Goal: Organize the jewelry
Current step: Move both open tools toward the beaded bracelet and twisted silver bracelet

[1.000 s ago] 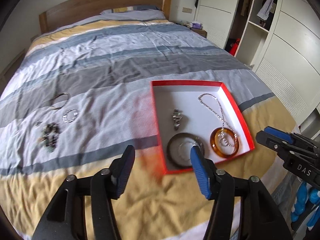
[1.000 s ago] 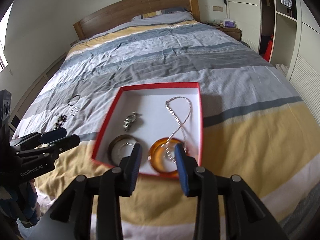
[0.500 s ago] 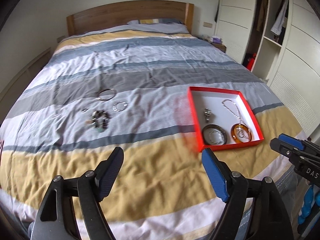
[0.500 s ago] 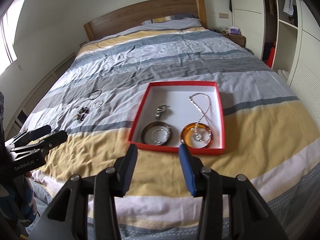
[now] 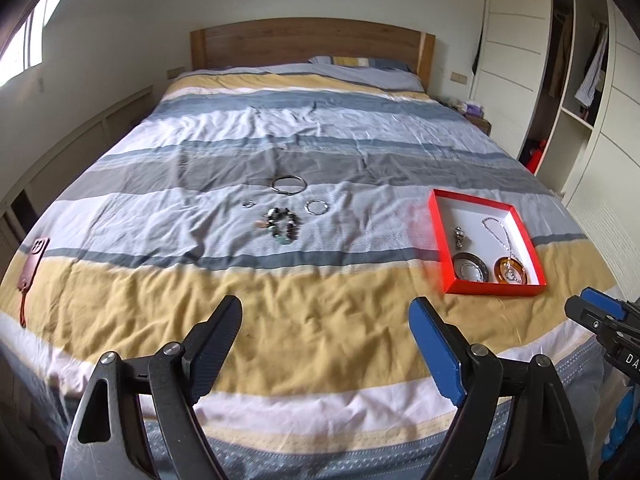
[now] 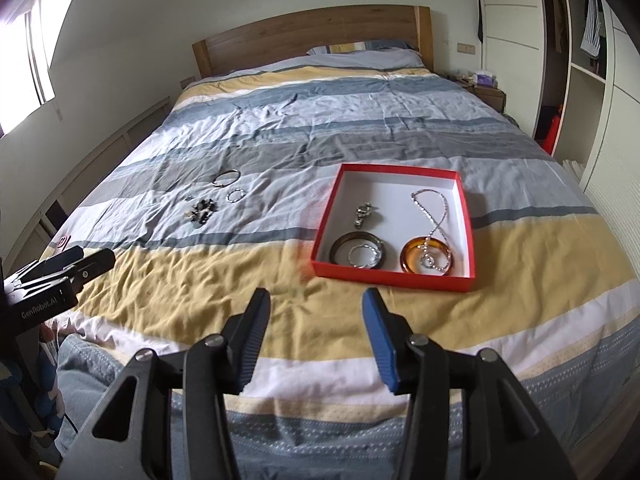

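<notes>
Both grippers have pulled back from the red box (image 6: 467, 216), away from the bed's foot end. The left gripper (image 5: 325, 342) has swung left and opened wider, so the loose jewelry (image 5: 282, 224) on the bed now sits ahead. The right gripper (image 6: 315, 338) opened wider too.

I count one red box (image 6: 467, 216) on the right of the bed, and five pieces inside it: one dark bangle (image 6: 340, 249) and one amber bangle (image 6: 408, 258) at its near end, one thin silver ring bracelet (image 6: 363, 257) lying within the dark one, one small metal charm piece (image 6: 363, 213) and one silver chain necklace (image 6: 434, 216). Loose on the duvet to the left I count four: one large thin bangle (image 5: 289, 183) farthest, one small chain bracelet (image 5: 317, 207), one beaded bracelet (image 5: 282, 226), one tiny ring (image 5: 248, 204). One phone (image 5: 34, 258) at the far left edge.
</notes>
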Demonstrator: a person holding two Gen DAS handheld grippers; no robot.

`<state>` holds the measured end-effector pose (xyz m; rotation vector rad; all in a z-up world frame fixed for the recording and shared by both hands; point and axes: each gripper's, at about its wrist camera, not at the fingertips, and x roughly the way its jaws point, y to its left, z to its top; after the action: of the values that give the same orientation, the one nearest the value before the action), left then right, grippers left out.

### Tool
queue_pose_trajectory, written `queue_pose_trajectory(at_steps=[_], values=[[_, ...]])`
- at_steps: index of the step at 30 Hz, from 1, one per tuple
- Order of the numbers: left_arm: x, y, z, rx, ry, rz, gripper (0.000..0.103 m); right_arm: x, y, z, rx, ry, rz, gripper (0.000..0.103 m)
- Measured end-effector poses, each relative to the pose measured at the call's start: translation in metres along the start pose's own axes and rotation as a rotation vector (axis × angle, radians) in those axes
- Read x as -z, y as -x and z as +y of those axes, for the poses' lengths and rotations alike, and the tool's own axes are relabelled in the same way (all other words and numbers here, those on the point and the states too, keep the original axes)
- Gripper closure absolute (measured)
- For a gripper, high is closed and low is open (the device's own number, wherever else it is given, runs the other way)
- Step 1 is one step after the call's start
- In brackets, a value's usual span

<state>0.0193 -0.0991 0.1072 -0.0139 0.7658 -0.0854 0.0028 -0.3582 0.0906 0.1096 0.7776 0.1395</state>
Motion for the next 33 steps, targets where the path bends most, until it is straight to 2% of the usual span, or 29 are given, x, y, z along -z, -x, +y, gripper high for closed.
queue_pose_trajectory(at_steps=[7,15,23,33], values=[[0.01,0.032,0.022,-0.037,0.028,-0.052,0.016,0.005,0.029,0.02,-0.01,0.018,-0.054,0.051],[0.018,0.047,0.064,-0.07,0.085,-0.067,0.016,0.0,0.047,0.043,-0.05,0.044,-0.106,0.05],[0.023,0.019,0.087,-0.061,0.13,-0.018,0.016,-0.003,0.034,0.058,-0.072,0.09,-0.084,0.05],[0.008,-0.039,0.1,-0.037,0.138,0.053,0.016,-0.018,-0.012,0.065,-0.092,0.122,-0.037,0.05]])
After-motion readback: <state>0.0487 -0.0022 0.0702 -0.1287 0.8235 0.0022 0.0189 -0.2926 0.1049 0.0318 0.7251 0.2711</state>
